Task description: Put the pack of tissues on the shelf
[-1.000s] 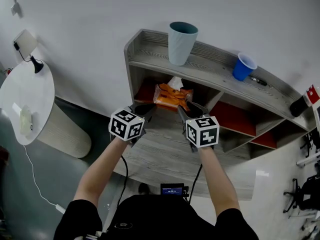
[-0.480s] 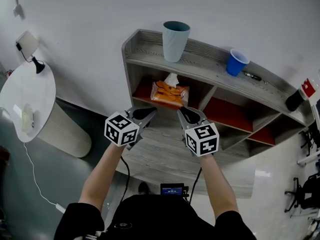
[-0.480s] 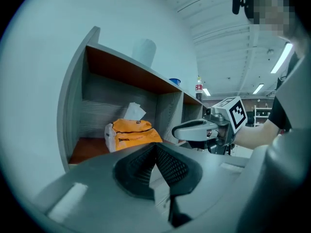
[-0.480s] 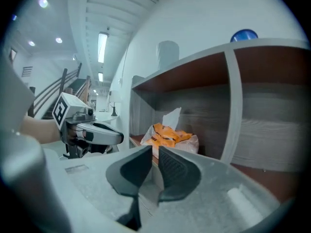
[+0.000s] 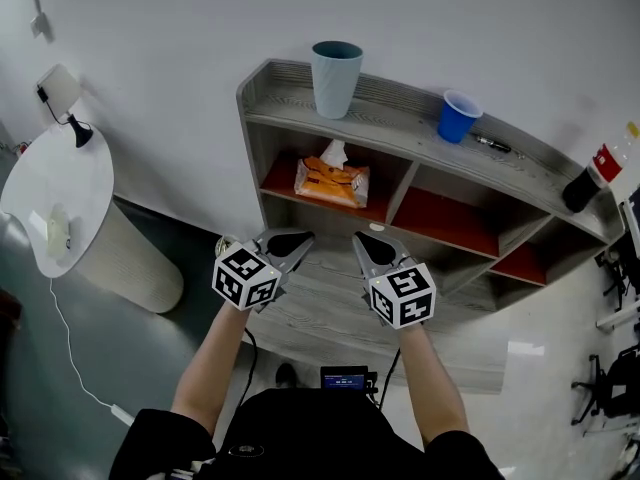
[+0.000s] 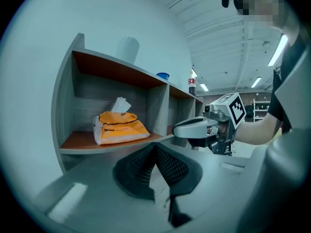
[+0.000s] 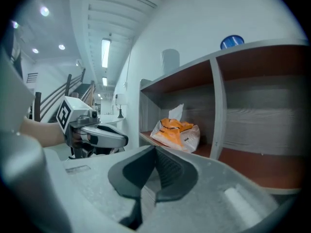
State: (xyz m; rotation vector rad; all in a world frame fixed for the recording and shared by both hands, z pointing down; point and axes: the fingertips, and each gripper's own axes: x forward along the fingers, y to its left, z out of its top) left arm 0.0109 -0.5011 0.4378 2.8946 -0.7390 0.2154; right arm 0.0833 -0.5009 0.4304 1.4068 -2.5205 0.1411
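Note:
The orange and white pack of tissues (image 5: 332, 180) lies in the shelf's (image 5: 400, 128) upper left compartment, on its red-brown floor, with a tissue sticking up. It also shows in the left gripper view as the pack (image 6: 119, 126) and in the right gripper view as the pack (image 7: 176, 131). My left gripper (image 5: 292, 240) and right gripper (image 5: 368, 242) hover side by side over the lower grey board, well in front of the pack and apart from it. Both are shut with nothing between the pads. The right jaws have just been closing, empty.
On the shelf's top stand a teal cup (image 5: 336, 78), a blue cup (image 5: 458, 116), a pen (image 5: 493, 145) and a dark bottle (image 5: 585, 186) at the far right. A round white table (image 5: 55, 203) with a lamp (image 5: 62, 93) stands at the left. The neighbouring compartments have red floors.
Both grippers have drawn back from the tissue pack toward the person, and their jaws have closed. The pack stays in the left compartment.

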